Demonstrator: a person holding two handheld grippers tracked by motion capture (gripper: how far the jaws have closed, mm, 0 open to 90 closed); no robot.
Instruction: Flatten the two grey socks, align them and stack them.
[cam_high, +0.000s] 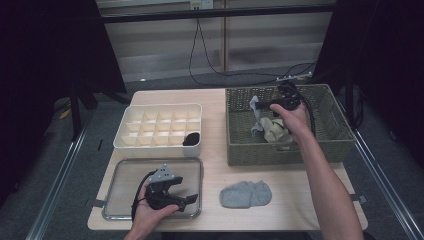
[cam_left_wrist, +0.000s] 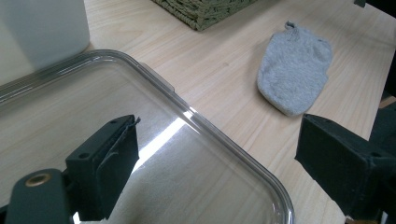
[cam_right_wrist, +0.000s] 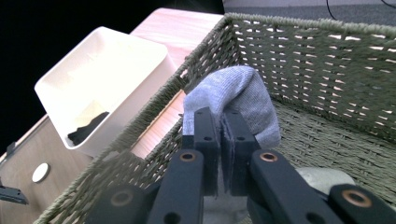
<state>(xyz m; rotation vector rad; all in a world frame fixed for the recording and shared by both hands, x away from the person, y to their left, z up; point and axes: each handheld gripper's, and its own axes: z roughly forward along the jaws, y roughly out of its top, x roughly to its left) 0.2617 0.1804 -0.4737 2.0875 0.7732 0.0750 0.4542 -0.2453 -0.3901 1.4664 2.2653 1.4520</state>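
Above the basket (cam_high: 330, 140) near the desk's far right corner, the right gripper (cam_right_wrist: 223, 140) pinches a grey sock (cam_right_wrist: 243, 93), while the left gripper (cam_left_wrist: 215, 172) rests spread over the clear lid (cam_left_wrist: 224, 140).

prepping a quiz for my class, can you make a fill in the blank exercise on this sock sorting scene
1. The right gripper is shut on a ____ sock.
2. That sock hangs above the woven ____.
3. The left gripper hovers open over the clear ____.
4. A black sock lies in the white ____.

Missing words: grey; basket; lid; organiser
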